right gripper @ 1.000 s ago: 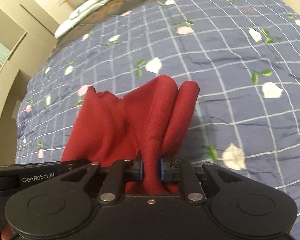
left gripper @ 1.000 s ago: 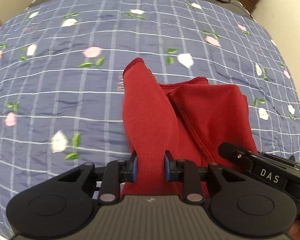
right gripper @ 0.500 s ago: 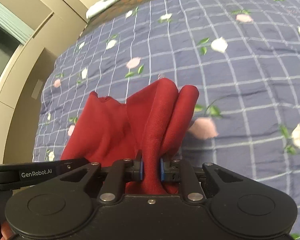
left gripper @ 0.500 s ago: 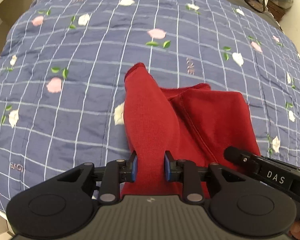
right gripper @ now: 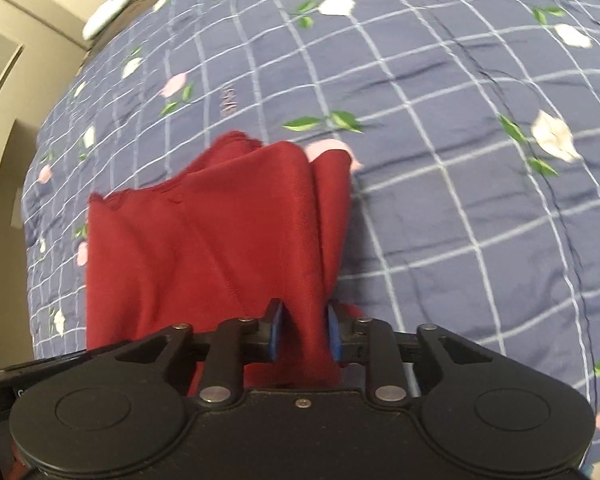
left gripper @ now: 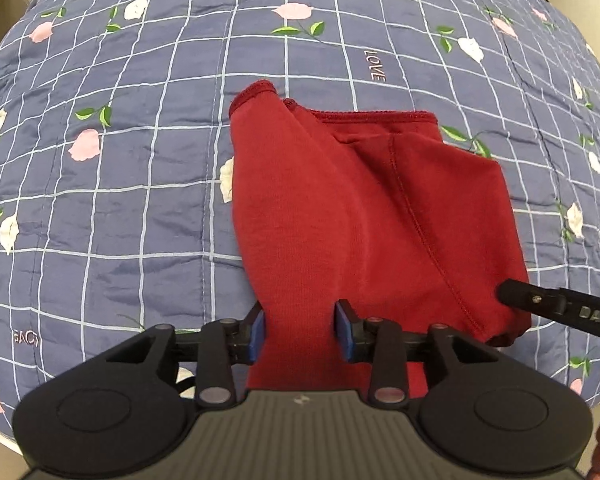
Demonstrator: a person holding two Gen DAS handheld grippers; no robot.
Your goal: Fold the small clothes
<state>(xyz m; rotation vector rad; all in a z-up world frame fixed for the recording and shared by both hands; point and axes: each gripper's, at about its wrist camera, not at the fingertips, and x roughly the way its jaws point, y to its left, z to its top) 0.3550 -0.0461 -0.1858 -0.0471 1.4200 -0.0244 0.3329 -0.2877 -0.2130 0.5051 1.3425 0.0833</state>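
Both tools' jaws opening since earlier; red garment (left gripper: 364, 208) probably loosening

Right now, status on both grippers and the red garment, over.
Left gripper opening, red garment between its pads. Right gripper opening, cloth between. Garment down on blue floral quilt. Nothing in the way.

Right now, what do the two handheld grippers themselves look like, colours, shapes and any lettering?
Both are matte black. The left gripper has blue pads on its fingers, two round flat discs at the sides, silver pivot pins and a ribbed grey panel at the middle. The right gripper is built the same but with a plain black middle panel; seen from the left wrist view, its side bears white letters "DAS".
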